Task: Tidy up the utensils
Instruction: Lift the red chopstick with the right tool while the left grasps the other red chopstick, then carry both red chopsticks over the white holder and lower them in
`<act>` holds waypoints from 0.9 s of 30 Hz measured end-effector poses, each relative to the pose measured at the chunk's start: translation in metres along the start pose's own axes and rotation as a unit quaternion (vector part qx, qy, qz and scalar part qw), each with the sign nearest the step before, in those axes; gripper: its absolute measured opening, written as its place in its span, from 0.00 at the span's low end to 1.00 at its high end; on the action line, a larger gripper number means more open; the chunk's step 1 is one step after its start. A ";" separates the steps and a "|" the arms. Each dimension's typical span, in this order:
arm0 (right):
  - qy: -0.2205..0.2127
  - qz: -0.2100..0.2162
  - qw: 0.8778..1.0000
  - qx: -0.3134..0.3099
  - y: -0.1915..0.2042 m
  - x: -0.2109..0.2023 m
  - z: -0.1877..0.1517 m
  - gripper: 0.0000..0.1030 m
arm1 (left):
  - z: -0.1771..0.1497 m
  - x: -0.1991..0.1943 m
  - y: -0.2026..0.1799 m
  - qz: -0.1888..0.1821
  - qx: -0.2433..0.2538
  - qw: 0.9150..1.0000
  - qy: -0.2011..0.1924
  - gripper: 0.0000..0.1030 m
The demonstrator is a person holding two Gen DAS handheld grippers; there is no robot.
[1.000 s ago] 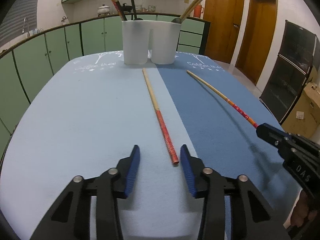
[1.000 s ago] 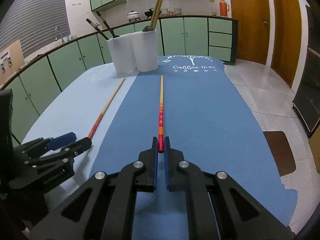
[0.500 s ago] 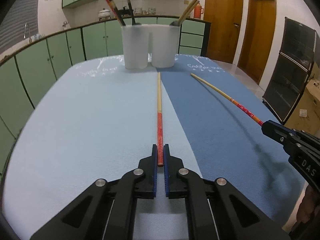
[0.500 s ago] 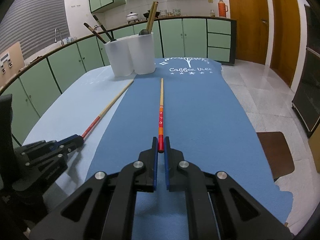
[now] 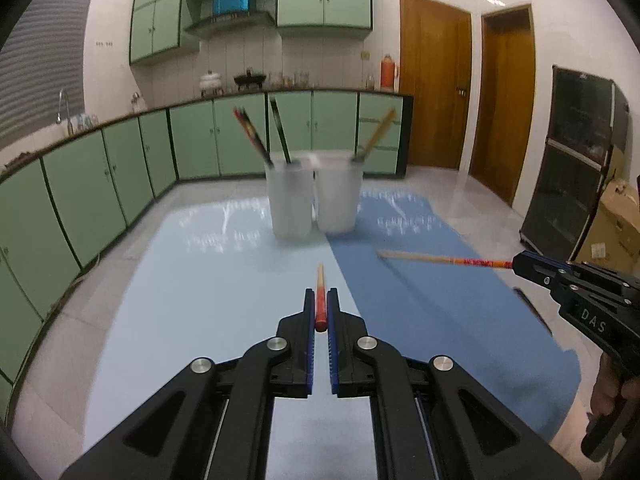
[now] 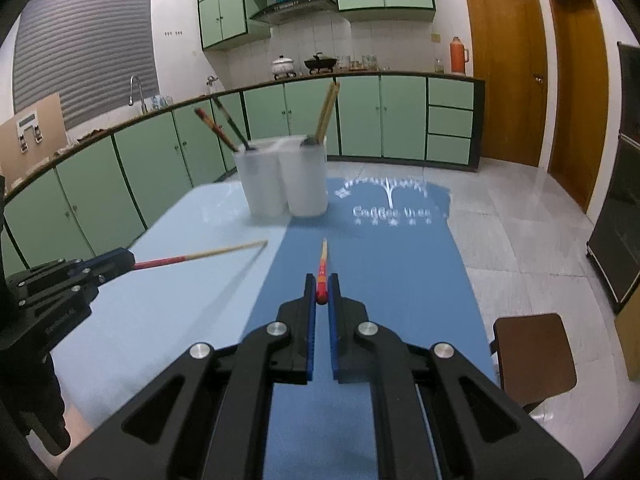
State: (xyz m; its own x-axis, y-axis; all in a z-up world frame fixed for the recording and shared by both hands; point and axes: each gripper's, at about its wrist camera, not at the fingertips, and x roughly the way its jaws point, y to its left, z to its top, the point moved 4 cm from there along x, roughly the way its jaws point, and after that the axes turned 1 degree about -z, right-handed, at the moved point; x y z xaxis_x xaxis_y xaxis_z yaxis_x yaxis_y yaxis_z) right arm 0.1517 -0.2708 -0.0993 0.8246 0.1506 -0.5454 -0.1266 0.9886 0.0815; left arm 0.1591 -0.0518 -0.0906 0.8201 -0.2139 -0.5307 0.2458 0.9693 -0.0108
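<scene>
Chopstick [image 5: 319,300] clamped in left tool [image 5: 320,312]

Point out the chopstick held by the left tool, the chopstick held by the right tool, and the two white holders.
left chopstick [image 5: 320,308], left wrist view, red handle end.
right chopstick [image 6: 322,280], right wrist view, red patterned part.
white holders [image 6: 304,188], right wrist view, right holder's front wall.

Home kitchen. Green base cabinets [image 6: 360,116] w/ dark counter curving ahead and to the left of gripper; matching wall units, range hood [image 6: 294,4] above. Sink tap [image 6: 136,90] far left; pot [image 6: 283,66], wok, orange thermos [image 6: 459,56] on counter. Wooden doors [image 6: 504,68] ahead-right, tiled floor.
</scene>
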 end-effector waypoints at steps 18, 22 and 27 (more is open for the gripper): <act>-0.021 0.074 0.997 0.009 -0.002 -0.011 0.105 0.05 | 0.086 -0.022 0.018 -0.014 -0.002 0.997 -0.077 0.05; -0.016 0.091 0.996 -0.002 0.003 -0.009 0.127 0.05 | 0.102 -0.024 0.019 -0.025 -0.001 0.996 -0.088 0.05; -0.034 0.103 0.994 -0.024 0.010 -0.015 0.160 0.05 | 0.123 -0.029 0.016 -0.042 0.004 0.994 -0.105 0.05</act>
State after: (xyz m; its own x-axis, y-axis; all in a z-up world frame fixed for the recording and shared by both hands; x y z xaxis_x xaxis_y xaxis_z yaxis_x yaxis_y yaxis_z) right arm 0.2264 -0.2624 0.0428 0.8133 0.3516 -0.4636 -0.3215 0.9356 0.1458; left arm 0.2031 -0.0449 0.0290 0.8865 -0.3150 -0.3390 0.3210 0.9462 -0.0397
